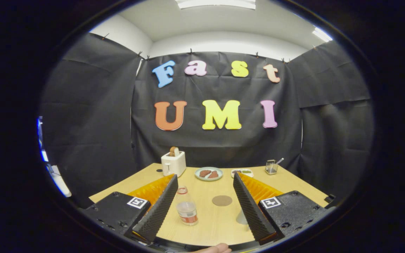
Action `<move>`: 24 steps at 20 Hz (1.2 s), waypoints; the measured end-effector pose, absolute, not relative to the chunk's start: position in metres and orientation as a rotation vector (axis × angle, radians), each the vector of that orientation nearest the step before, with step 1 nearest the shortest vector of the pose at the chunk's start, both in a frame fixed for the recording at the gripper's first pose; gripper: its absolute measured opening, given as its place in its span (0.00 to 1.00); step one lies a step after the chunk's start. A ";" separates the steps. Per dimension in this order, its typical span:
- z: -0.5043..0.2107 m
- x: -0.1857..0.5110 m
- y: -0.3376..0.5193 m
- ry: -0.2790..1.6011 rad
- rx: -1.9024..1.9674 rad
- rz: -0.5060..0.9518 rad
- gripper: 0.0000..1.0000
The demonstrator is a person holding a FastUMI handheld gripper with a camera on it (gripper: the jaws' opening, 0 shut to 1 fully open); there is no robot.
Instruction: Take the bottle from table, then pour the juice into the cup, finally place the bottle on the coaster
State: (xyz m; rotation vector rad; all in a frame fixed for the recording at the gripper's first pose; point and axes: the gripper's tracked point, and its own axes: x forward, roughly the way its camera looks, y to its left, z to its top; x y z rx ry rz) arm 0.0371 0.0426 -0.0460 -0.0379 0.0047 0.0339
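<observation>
Standing between spread jaws, bottle (186,207) by left finger, coaster (222,200) beyond, nothing gripped

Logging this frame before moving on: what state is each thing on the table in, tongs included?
tongs: open, holding nothing
bottle: upright on the table, between the fingers, ungrasped
cup: upright beside one finger, partly hidden
coaster: flat, bare
toaster: a slice standing up in the slot
plate: holding two brown pieces
glass: upright, a utensil inside

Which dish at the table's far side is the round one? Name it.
The pale round plate holding two brown pieces, beside the white toaster. The white dish to its right is oblong. The gripper jaws stand open.
</observation>
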 end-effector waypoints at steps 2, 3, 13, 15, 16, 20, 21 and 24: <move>-0.059 0.044 0.052 0.014 -0.039 0.043 1.00; -0.067 0.047 0.060 0.019 -0.040 0.059 1.00; -0.147 0.088 0.079 0.087 -0.039 0.012 1.00; -0.162 0.096 0.078 0.092 -0.040 -0.004 1.00; -0.170 0.099 0.077 0.095 -0.045 -0.013 1.00; -0.197 0.116 0.077 0.080 -0.062 -0.050 1.00; -0.203 0.121 0.079 0.076 -0.073 -0.056 1.00; -0.224 0.135 0.083 0.090 -0.118 -0.064 1.00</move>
